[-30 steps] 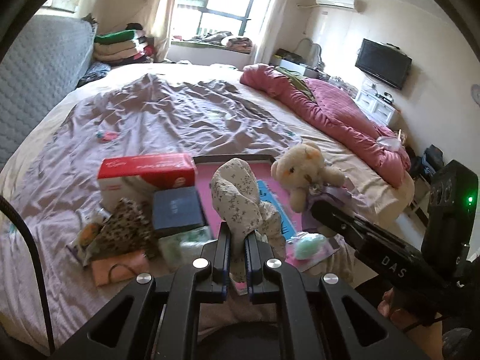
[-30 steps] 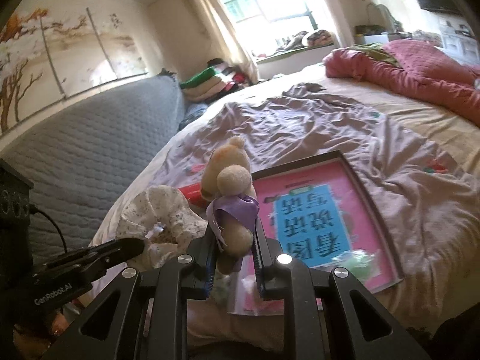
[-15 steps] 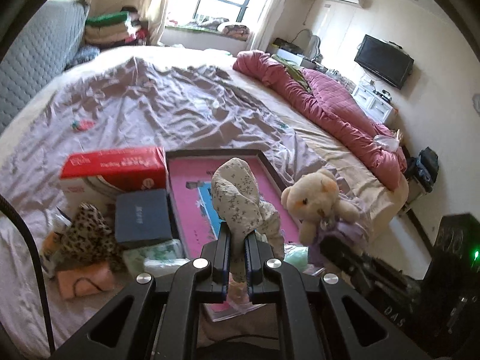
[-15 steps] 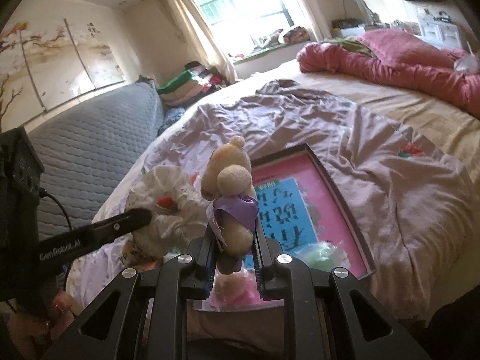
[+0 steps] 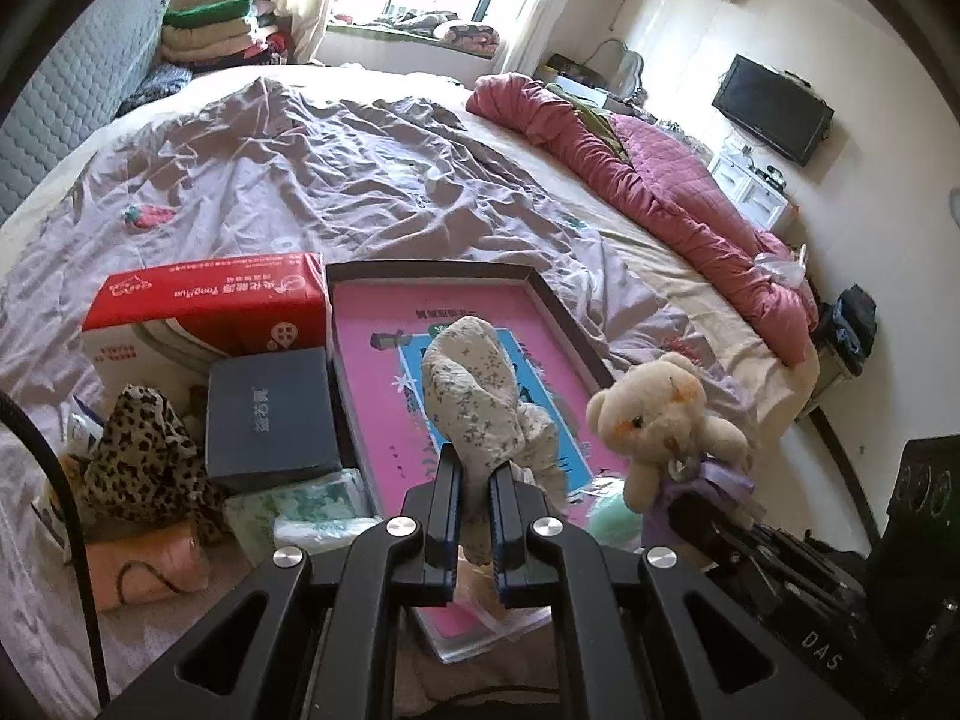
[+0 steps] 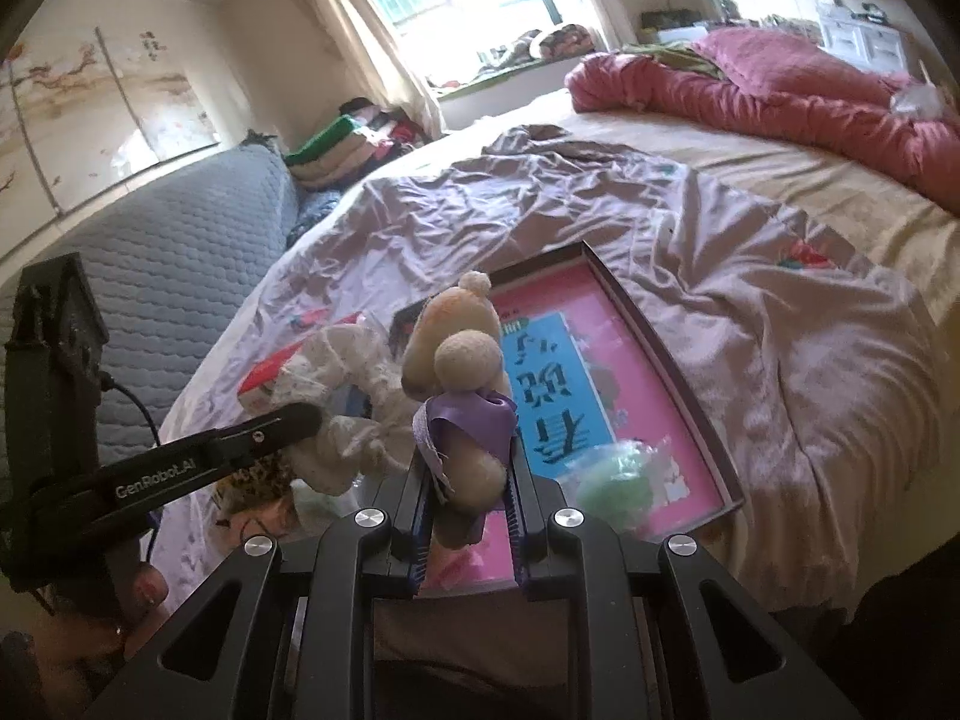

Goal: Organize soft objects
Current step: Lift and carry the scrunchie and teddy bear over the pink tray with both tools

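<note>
Left tongs point(image 5: 474, 483): I see them pinching the floral cloth point(image 5: 474, 402), lower centre, above the pink tray point(image 5: 372, 372).
Right tongs point(image 6: 468, 495): clamped on my teddy bear point(image 6: 459, 384) (purple ribbon), centre frame, over the bed point(image 6: 810, 372).

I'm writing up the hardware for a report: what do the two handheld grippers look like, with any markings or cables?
Both are matte black, with angular cut-out frames, silver round bolts and blue-edged fingers. The left gripper reads "GenRoboLAI" in white and has a black cable by its boxy rear unit. The right gripper carries white letters "DAS".
</note>
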